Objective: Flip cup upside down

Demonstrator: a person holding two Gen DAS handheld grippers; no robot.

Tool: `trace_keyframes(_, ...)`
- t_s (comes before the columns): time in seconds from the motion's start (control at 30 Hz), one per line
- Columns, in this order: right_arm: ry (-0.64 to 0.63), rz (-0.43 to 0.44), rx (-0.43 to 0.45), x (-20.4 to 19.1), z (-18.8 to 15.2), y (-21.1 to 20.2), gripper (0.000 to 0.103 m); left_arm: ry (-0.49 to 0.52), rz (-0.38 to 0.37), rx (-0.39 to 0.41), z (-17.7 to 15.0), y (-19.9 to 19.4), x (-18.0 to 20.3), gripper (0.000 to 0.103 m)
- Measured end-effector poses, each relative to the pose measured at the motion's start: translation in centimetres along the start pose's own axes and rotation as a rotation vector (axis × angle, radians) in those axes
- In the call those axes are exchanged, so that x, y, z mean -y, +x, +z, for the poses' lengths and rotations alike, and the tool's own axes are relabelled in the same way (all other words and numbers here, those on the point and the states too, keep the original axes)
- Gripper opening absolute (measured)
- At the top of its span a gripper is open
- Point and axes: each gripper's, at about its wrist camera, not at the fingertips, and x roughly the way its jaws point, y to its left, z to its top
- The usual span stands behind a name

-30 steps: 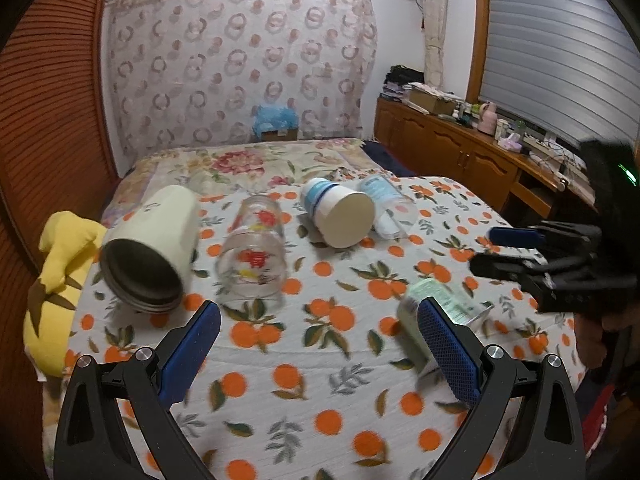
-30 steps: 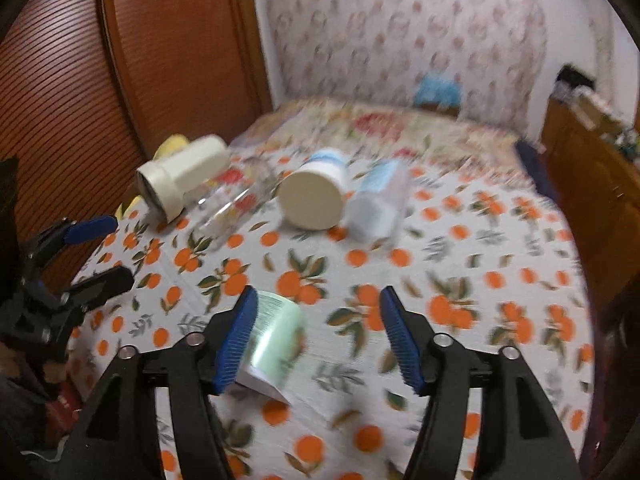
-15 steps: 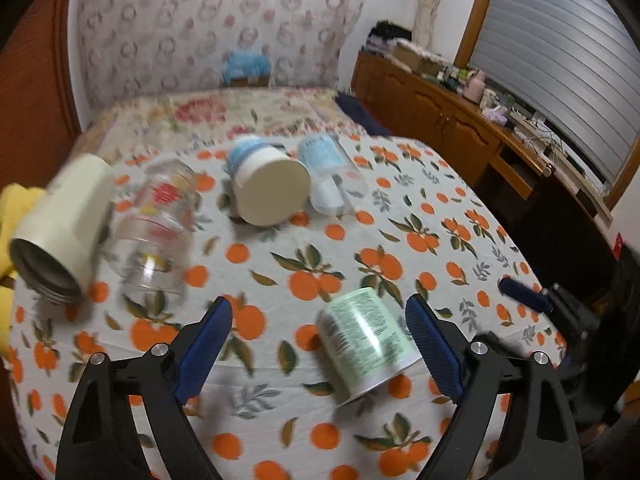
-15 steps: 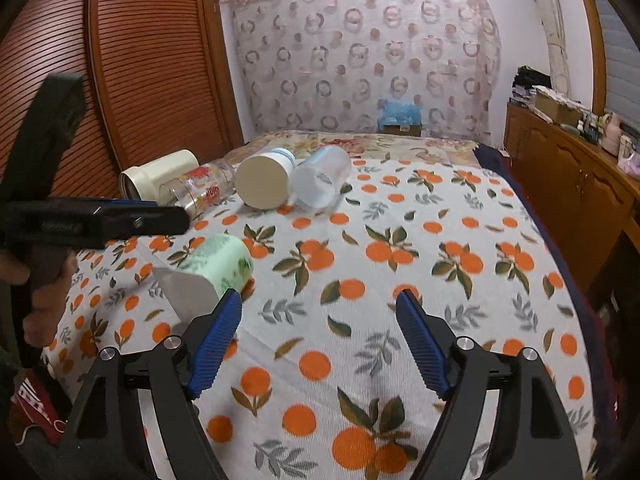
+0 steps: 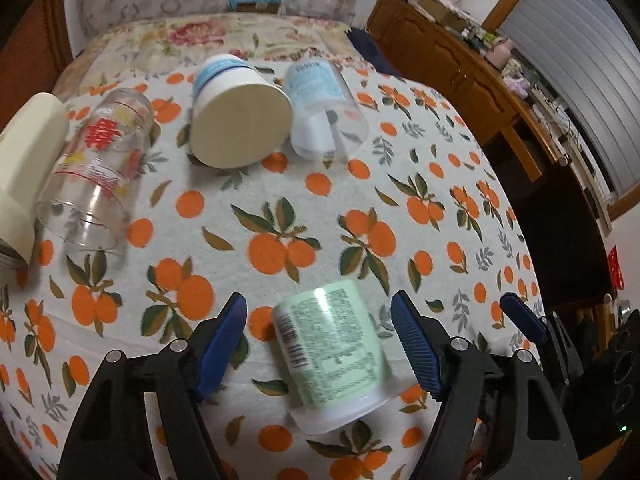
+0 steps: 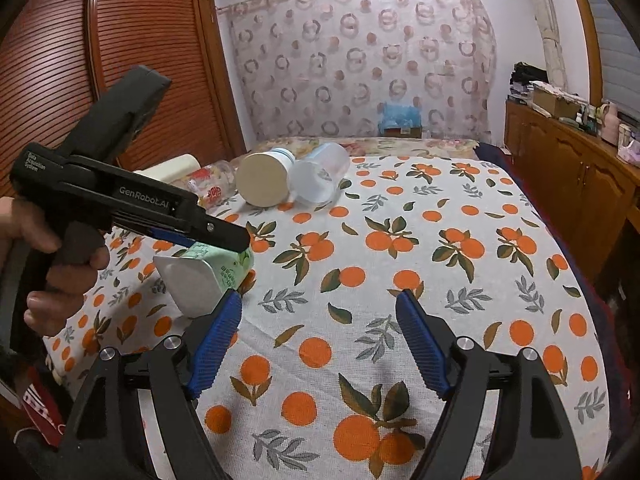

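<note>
Cup on its side on the bed, pale green label with barcode, white rim end facing the near edge. Left tongs spread wide around it, blue pads either side of the body, neither pad clearly touching. Same cup in right wrist view: white end toward camera, left tongs' black arm and blue pad lying over its top. Right tongs also wide open, gripping nothing, hovering over bare bedspread; cup just beside the left blue pad, outside the gap. Hand wrapped on the left tool's handle at frame left. Bedspread white with orange-fruit and leaf print. Further back, a row of four more lying containers: cream tumbler far left, clear glass with red print touching or just beside it, cream-lidded tub with blue band, clear plastic bottle with blue label against the tub. Wooden cabinet along the right side, clutter on top too small to identify. Patterned curtain on the far wall, slatted wood doors at left.
</note>
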Motion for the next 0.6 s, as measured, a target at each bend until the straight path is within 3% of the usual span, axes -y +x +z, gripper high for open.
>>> trace_keyframes(0.23,-0.018,-0.009,-0.008,-0.2,-0.1,0.2,0.081,-0.016,0.0,-0.074,0.4,1.3,0.3,0.064)
trace_keyframes(0.27,-0.021,-0.01,-0.009,-0.2,-0.1,0.3,0.081,-0.014,0.004,-0.074,0.5,1.4,0.3,0.061)
trace_keyframes(0.3,-0.024,-0.01,-0.01,-0.2,-0.1,0.4,0.081,-0.011,0.01,-0.076,0.6,1.4,0.4,0.049)
trace_keyframes(0.33,-0.022,-0.012,-0.01,-0.2,-0.2,0.4,0.081,-0.009,0.012,-0.077,0.6,1.4,0.4,0.049)
trace_keyframes(0.6,-0.018,-0.01,-0.011,-0.4,-0.2,0.5,0.081,0.076,0.073,0.049,1.3,-0.5,0.9,0.048)
